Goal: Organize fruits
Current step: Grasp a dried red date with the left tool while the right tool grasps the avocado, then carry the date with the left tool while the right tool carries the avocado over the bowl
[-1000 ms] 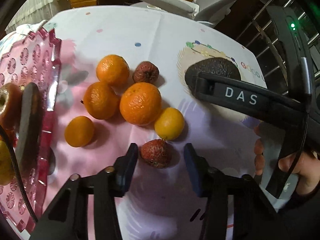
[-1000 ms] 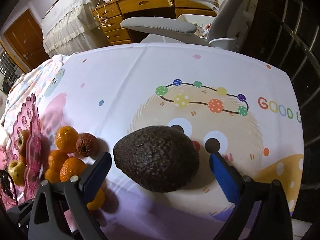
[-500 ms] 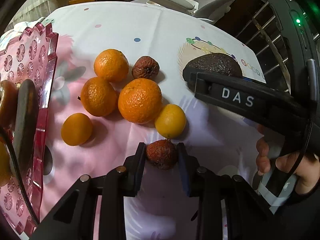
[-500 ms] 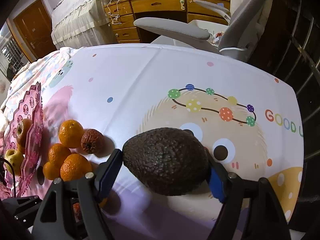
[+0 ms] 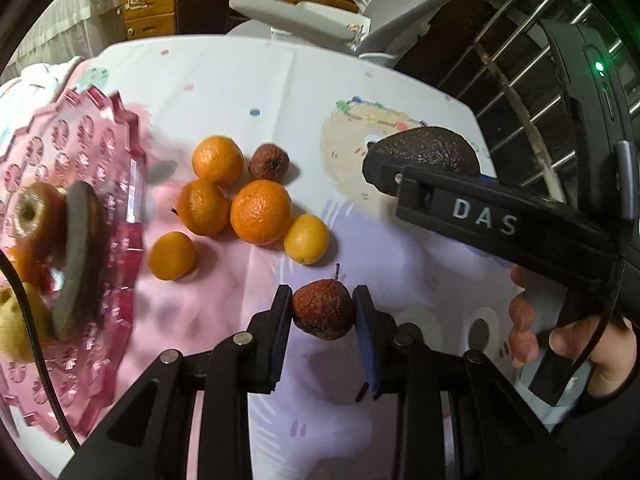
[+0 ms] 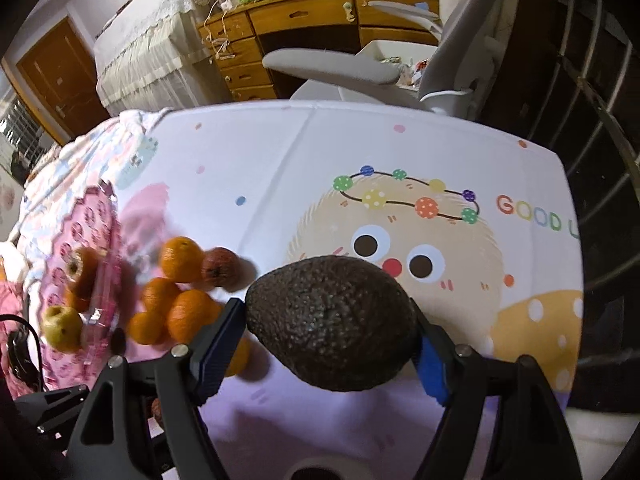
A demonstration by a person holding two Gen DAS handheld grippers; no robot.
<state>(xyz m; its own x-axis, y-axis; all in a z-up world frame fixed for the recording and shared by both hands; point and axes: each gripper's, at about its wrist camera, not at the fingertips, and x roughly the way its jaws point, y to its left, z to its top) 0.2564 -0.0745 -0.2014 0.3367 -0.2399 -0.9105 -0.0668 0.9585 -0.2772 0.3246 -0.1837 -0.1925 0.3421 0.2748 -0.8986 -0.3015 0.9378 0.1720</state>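
The left gripper (image 5: 322,312) is clamped on a small wrinkled red fruit (image 5: 322,314), seemingly just clear of the tablecloth (image 5: 224,92). The right gripper (image 6: 330,334) grasps the avocado (image 6: 332,322), long axis spanning the jaws. The pink tray (image 5: 120,184) sits at the cloth's left edge, nearer the left gripper, the oranges (image 5: 260,212) between.
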